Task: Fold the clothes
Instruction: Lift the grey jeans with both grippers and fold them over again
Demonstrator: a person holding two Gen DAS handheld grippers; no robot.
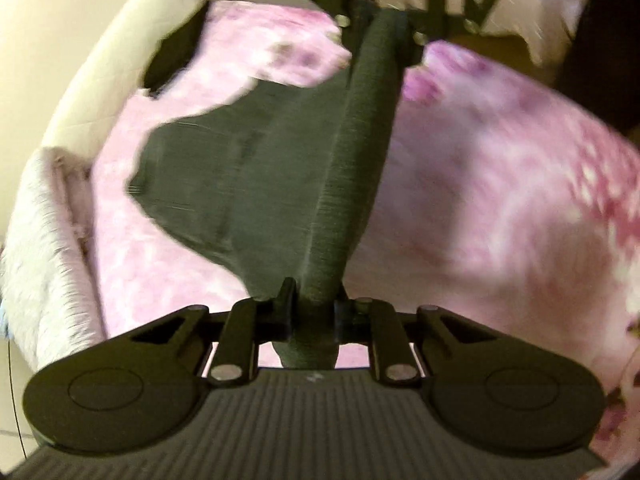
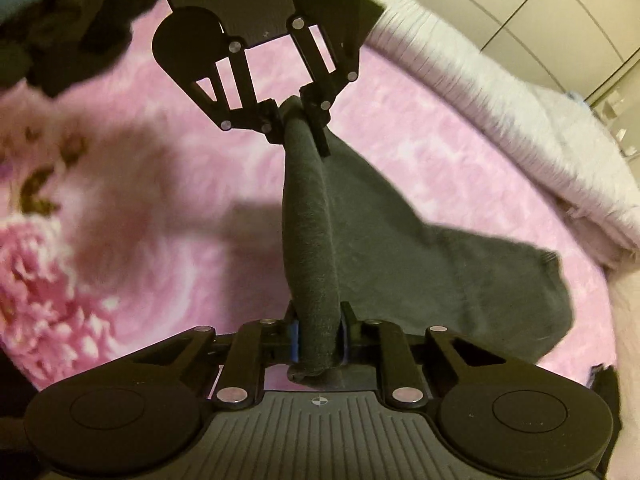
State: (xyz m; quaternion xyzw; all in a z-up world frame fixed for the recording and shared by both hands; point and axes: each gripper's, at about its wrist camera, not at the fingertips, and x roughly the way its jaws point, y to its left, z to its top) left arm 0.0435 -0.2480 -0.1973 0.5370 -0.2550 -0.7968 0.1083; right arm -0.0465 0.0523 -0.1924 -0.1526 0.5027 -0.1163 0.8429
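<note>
Dark grey garment (image 2: 320, 240) hangs stretched between my two grippers above the pink floral bedspread (image 2: 180, 208), its top edge rolled into a taut band and the loose body drooping to one side, low enough that I can't tell whether its lowest edge touches the bed. I judge this as the lift-and-spread step: the piece is up and held by two points, not yet laid flat. Next I would lower both ends together, keeping the band tight so the cloth lands smooth, then bring one end over for the fold. My left gripper (image 1: 314, 316) is clenched on one end of the band, fingers nearly together with cloth bunched between them. My right gripper (image 2: 318, 344) is likewise clamped on the other end. A dark heap of other clothes (image 2: 60, 40) lies farther up the bed.
</note>
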